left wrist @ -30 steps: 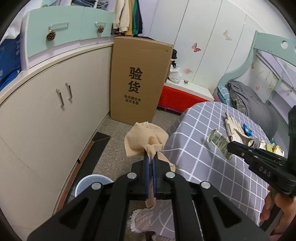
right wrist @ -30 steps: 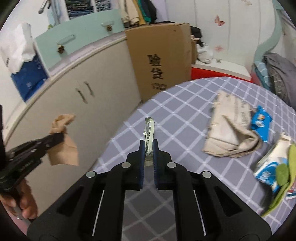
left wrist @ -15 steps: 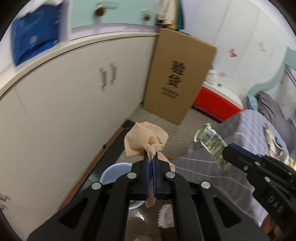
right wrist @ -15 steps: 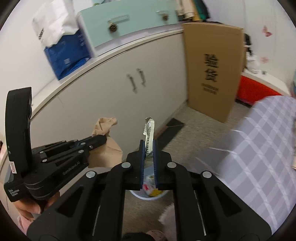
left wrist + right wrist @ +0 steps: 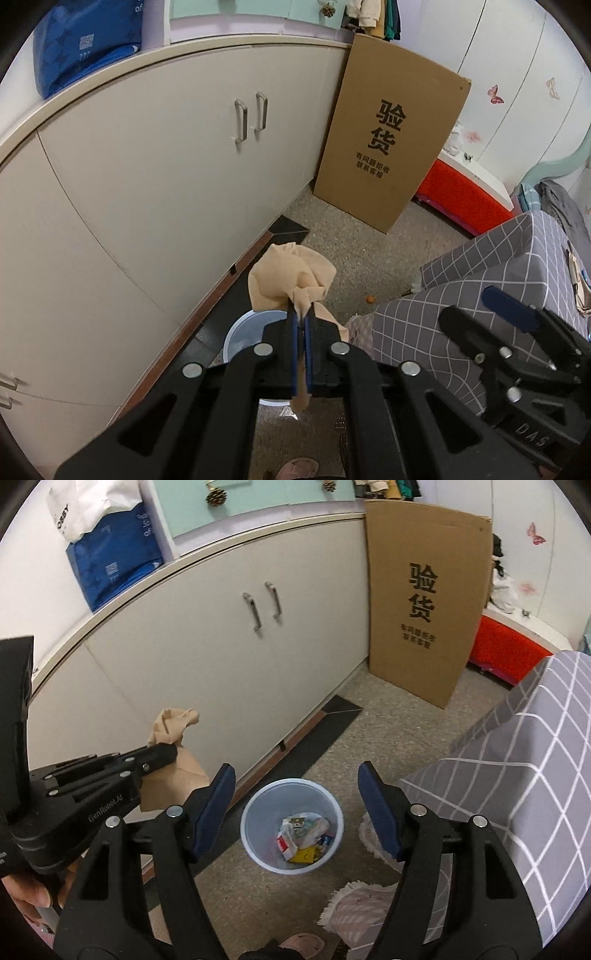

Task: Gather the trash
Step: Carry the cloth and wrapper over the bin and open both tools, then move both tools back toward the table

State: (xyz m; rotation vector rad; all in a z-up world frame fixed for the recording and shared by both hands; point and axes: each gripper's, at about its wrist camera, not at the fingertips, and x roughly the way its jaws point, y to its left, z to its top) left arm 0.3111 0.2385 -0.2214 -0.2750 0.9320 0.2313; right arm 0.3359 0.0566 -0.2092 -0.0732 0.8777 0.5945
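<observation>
On the left wrist view I see my left gripper [image 5: 301, 317] pinching a crumpled tan tissue [image 5: 290, 277] above the pale blue bin [image 5: 240, 332]. On the right wrist view my right gripper [image 5: 295, 790] hangs over that bin [image 5: 291, 827], jaws opening, nothing between them, wrappers lying inside

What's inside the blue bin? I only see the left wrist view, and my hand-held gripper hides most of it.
Observer: The right wrist view looks into the blue bin: crumpled wrappers and a yellow scrap lie at the bottom.
Operator: Is the other one holding anything?
Observer: No. The right hand-held gripper has nothing between its jaws, which are opening.
Operator: And the thing I'm holding?
Observer: The beige cloth, pinched in the left hand-held gripper, shows left of the bin there, not over its mouth.
</observation>
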